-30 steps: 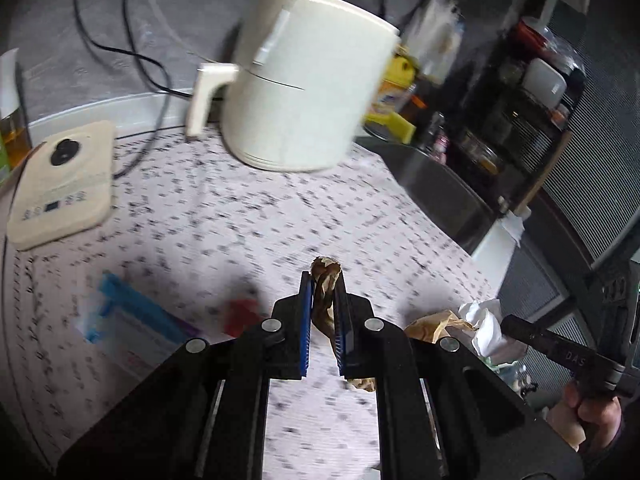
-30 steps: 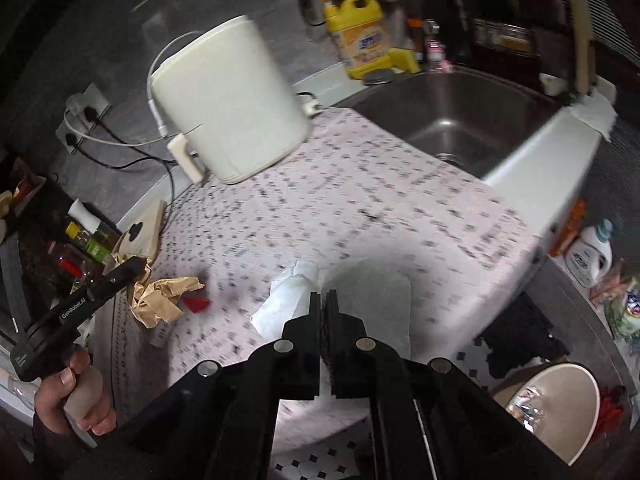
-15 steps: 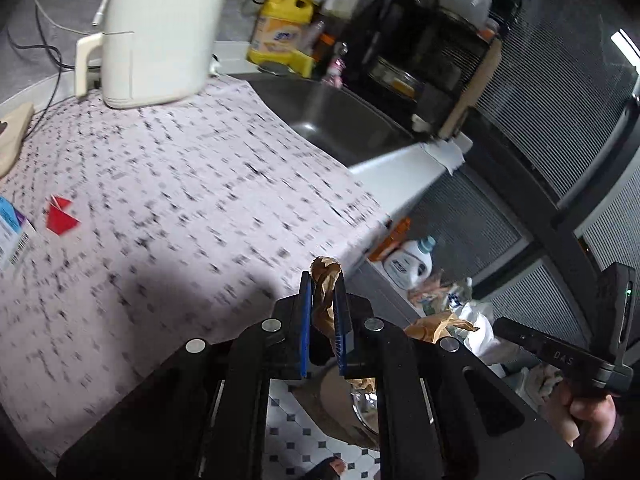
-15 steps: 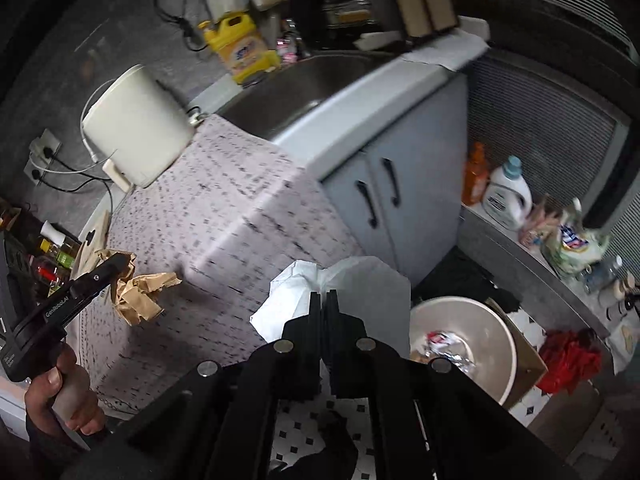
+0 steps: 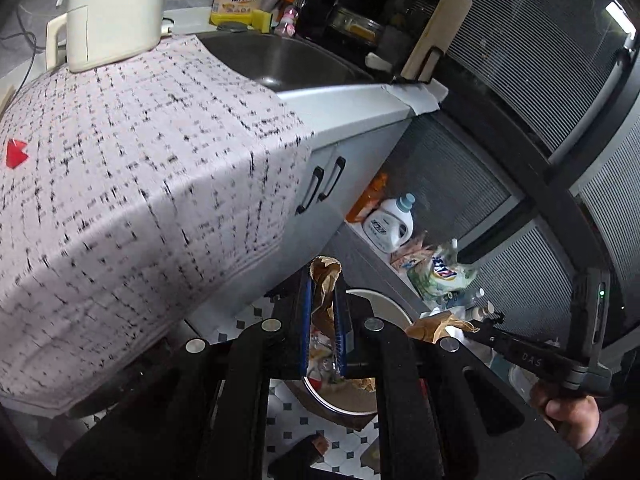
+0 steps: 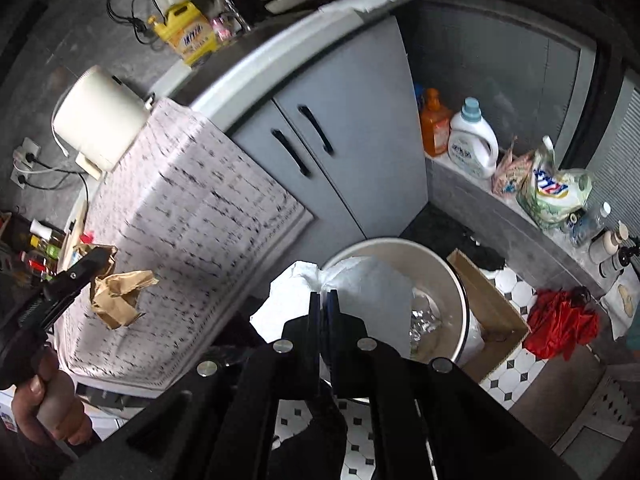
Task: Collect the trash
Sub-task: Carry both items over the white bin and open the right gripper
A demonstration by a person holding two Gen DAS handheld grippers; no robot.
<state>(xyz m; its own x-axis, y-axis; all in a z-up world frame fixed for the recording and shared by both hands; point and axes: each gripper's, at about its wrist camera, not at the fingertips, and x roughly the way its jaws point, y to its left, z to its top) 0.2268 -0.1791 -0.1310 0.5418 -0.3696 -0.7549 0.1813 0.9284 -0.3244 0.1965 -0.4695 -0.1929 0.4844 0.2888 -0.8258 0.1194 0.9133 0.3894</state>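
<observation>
Left wrist: brown paper (image 5: 325, 292) between jaws

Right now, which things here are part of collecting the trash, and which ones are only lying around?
Job: brown paper in left claw; white tissue in right claw; bin; red scrap.

Lying about: kettle; yellow jug; detergent bottle; red cloth; box.

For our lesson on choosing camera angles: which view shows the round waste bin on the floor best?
The right wrist view: the waste bin shows its rim and inside, partly covered by white tissue. In the left wrist view the bin is mostly hidden behind the left gripper.
</observation>
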